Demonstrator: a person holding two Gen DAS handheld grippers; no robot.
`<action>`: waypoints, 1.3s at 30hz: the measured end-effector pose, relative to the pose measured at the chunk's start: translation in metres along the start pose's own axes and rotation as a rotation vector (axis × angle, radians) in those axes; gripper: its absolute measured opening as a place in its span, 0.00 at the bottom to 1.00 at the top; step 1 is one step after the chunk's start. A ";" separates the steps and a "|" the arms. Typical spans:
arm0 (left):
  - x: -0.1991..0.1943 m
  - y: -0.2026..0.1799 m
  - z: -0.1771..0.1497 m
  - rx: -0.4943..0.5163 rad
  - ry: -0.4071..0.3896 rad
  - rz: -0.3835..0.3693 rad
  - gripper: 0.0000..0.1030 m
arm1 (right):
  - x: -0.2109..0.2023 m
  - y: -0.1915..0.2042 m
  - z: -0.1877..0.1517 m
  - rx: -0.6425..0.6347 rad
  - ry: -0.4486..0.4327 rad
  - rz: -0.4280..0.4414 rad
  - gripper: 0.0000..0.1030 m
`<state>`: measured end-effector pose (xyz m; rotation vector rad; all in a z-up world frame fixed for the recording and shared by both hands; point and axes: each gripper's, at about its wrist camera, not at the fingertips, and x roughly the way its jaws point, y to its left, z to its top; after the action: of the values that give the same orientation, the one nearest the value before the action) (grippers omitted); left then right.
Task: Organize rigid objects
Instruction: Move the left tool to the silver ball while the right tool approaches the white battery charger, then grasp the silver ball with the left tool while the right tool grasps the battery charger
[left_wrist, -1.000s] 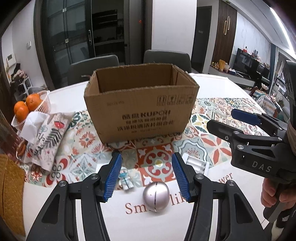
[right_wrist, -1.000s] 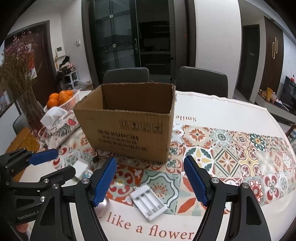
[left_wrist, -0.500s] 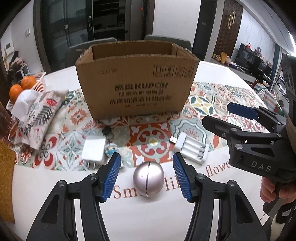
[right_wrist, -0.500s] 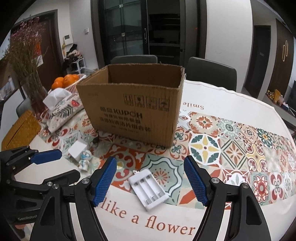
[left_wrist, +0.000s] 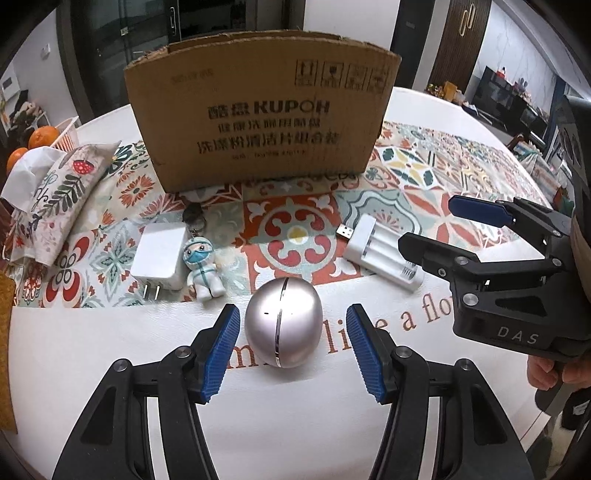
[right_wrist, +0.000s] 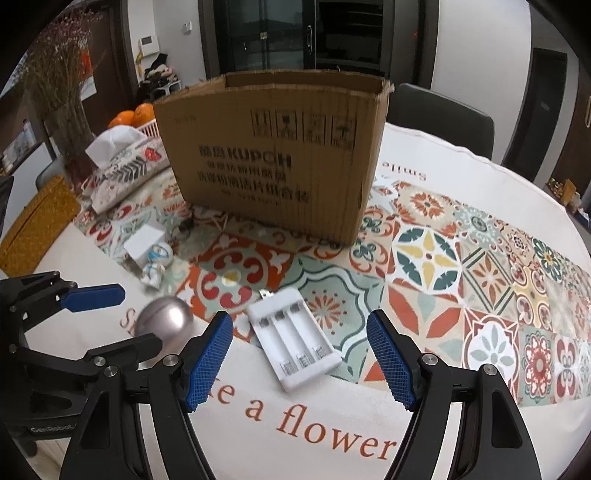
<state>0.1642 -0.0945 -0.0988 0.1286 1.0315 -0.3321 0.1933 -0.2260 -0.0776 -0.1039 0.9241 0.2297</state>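
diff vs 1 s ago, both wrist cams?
Both hand-held grippers came down toward the table. The left hand-held gripper now straddles the silver egg-shaped object, jaws opening, pads not touching it. The right hand-held gripper hangs open over the white battery charger. Nothing gripped or released. Cardboard box, white plug adapter and figurine keychain lie where they were.

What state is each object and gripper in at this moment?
Brown cardboard box: upright, top open.
Silver egg-shaped metal gadget: on the table, between the left gripper pads, untouched.
White three-slot battery charger: flat, slots empty, ahead of the right gripper.
White plug adapter: lying flat.
Left gripper: opening.
Right gripper: open, empty.
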 end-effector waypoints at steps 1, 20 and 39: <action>0.001 -0.001 0.000 0.001 0.003 0.003 0.57 | 0.002 -0.001 -0.001 -0.004 0.009 0.002 0.73; 0.029 0.003 -0.005 0.000 0.026 0.006 0.57 | 0.049 0.008 -0.008 -0.157 0.131 0.040 0.73; 0.041 0.008 -0.004 -0.014 0.011 0.005 0.52 | 0.054 0.007 -0.011 -0.133 0.083 0.077 0.61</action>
<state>0.1825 -0.0949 -0.1360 0.1200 1.0438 -0.3198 0.2141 -0.2136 -0.1272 -0.2017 0.9964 0.3605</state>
